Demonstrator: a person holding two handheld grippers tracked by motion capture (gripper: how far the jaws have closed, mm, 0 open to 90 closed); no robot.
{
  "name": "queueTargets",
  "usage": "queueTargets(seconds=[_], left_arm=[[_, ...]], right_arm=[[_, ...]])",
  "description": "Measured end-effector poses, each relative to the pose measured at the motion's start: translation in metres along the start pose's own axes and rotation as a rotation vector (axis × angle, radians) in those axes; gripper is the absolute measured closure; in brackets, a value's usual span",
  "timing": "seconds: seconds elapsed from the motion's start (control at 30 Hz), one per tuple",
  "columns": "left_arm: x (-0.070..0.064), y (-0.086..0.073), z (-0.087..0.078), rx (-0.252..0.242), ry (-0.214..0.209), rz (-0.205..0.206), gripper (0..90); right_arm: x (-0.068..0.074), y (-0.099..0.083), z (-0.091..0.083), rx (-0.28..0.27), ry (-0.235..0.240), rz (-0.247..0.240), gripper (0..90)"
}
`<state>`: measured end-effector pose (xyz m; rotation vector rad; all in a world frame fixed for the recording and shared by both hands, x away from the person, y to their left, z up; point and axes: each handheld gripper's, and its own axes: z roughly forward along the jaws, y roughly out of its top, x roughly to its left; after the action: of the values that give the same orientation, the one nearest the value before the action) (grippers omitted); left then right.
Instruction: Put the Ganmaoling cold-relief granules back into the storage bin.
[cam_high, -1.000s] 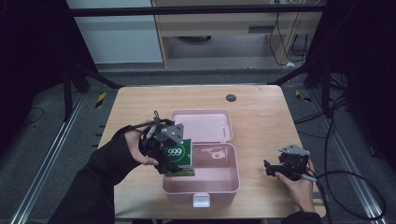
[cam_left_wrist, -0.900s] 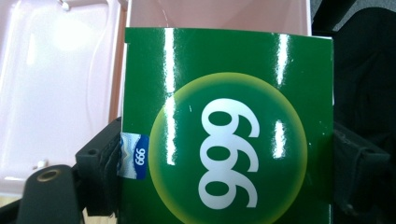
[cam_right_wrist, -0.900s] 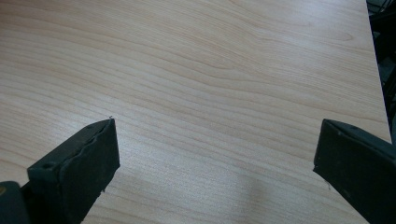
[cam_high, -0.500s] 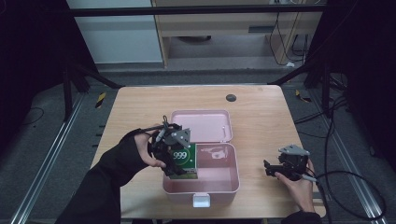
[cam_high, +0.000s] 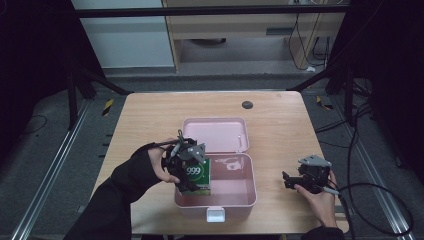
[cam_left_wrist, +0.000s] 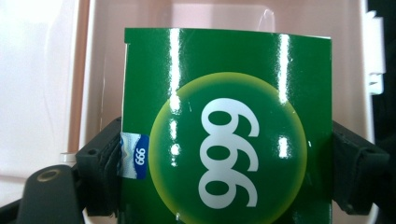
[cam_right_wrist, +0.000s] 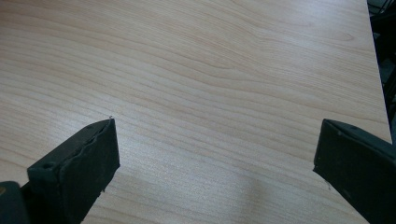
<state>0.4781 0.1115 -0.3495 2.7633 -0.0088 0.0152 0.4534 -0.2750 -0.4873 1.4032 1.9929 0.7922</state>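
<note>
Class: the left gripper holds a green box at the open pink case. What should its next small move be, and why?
Probably lower it a little further, then release. The left gripper is shut on the green 999 box, which stands upright over the pink case's left end, its base seemingly not yet settled.

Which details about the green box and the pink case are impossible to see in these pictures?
- Lower end of the green box: cut off by the bottom edge in the left gripper view; in the high view the left gripper overlaps the box.
- Whether the box touches the floor of the pink case: hidden by the box itself.
- Small print on the blue sticker: too small.
- Dark round spot on the table: too small to identify.
</note>
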Motion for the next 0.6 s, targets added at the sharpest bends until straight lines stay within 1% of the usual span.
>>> queueTargets(seconds=[0.07, 0.17, 0.27, 0.4, 0.5, 0.6], left_arm=[[0.000, 0.000, 0.003, 0.008, 0.002, 0.003, 14.8], [0.000, -0.001, 0.007, 0.003, -0.008, -0.005, 14.8], [0.000, -0.004, 0.012, 0.016, -0.008, -0.009, 14.8], [0.001, -0.007, 0.016, 0.016, -0.007, -0.016, 14.7], [0.000, -0.008, 0.019, 0.011, -0.015, -0.019, 14.7], [0.001, -0.009, 0.024, 0.020, -0.015, -0.022, 14.7]], right_arm=[[0.000, 0.000, 0.001, -0.001, 0.002, 0.001, 0.5], [0.000, 0.000, 0.001, 0.001, 0.003, -0.003, 0.4], [0.000, 0.000, 0.001, -0.001, 0.001, -0.004, 0.4], [0.000, -0.001, 0.001, 0.001, 0.003, -0.003, 0.5], [0.001, -0.001, 0.001, 0.002, 0.004, -0.007, 0.5], [0.001, -0.001, 0.001, 0.003, 0.004, -0.007, 0.5]])
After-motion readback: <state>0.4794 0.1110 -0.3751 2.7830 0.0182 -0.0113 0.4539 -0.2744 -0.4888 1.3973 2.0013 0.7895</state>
